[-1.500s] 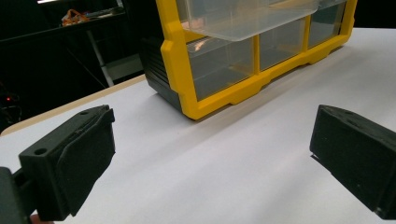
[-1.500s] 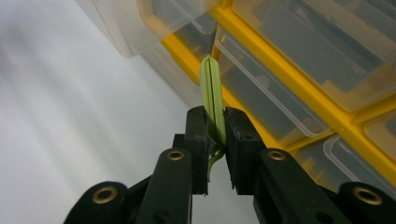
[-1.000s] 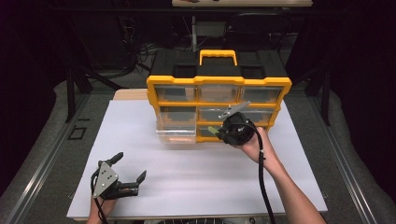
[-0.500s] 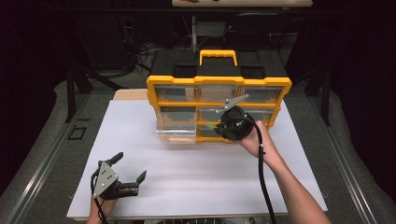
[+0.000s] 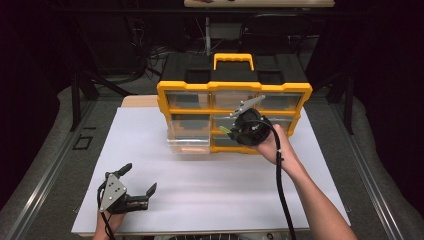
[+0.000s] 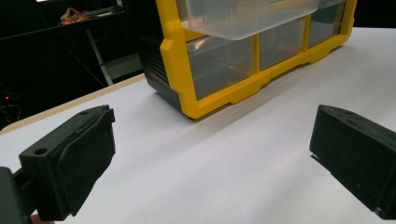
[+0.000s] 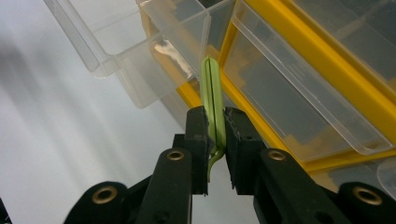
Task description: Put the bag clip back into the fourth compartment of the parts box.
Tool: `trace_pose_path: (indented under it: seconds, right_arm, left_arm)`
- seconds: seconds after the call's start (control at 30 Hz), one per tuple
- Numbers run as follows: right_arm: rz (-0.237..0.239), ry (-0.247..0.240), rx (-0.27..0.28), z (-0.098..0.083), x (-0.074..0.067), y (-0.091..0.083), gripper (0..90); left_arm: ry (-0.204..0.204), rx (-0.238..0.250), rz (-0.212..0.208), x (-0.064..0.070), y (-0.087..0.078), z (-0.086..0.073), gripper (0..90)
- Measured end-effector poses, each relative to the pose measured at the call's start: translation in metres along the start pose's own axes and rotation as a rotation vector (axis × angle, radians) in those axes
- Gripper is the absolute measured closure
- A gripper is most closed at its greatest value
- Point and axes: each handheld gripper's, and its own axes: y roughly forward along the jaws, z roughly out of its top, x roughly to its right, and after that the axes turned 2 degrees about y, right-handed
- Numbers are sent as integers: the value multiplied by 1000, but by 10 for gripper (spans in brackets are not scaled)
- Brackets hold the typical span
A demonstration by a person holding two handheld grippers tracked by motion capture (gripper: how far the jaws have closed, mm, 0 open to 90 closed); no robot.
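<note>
Right gripper (image 5: 231,131) sits in front of the yellow drawer cabinet (image 5: 234,86), at about 1 o'clock from the middle of the white table sheet (image 5: 210,190), held up off the sheet by the person's right hand (image 5: 272,145). Jaws are closed tight on a thin, pale green strip (image 7: 212,105); in the right gripper view the strip stands edge-on between the two black pads, its rounded tip sticking out past them toward 12 o'clock and a short curl hanging below them. Strip tip lies just beside the corner of a clear pulled-out drawer (image 7: 180,44), whether touching cannot be told. In the high view the green strip shows as a small fleck at the gripper's 9 o'clock side, in front of the cabinet's middle column. Pulled-out drawer projects from the cabinet's left column, middle row, over the sheet. Other drawers sit flush in the yellow frame. Left gripper (image 5: 136,181) rests low at about 7 o'clock on the sheet, well apart from the cabinet, jaws spread wide with nothing between them; the left gripper view shows bare white sheet between its two pads and the cabinet's lower corner beyond, toward 12 o'clock. Black cable (image 5: 280,190) trails from the right gripper along the forearm toward 5 o'clock.
</note>
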Motion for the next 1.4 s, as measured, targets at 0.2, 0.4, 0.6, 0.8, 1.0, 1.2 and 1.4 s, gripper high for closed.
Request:
trace_pose_path:
  seconds: [0.2,0.4,0.6,0.8,1.0,1.2,1.4]
  right_arm:
    - [-4,-4,3,4,1,-1,803]
    - [-12,-14,9,11,1,-5,803]
    - [-11,-24,16,17,0,-8,803]
    - [-18,-27,18,22,1,-10,803]
    - [-21,-31,26,26,1,-11,803]
    - [-20,-43,30,32,0,-12,803]
    - [-19,-51,32,39,-3,-12,803]
  left_arm:
    - [-1,0,0,0,0,0,3]
    - [-1,0,0,0,0,0,3]
    - [1,-1,0,0,0,0,3]
    - [0,-1,0,0,0,0,3]
    - [-1,0,0,0,0,0,3]
    - [0,0,-1,0,0,0,3]
    - [-1,0,1,0,0,0,3]
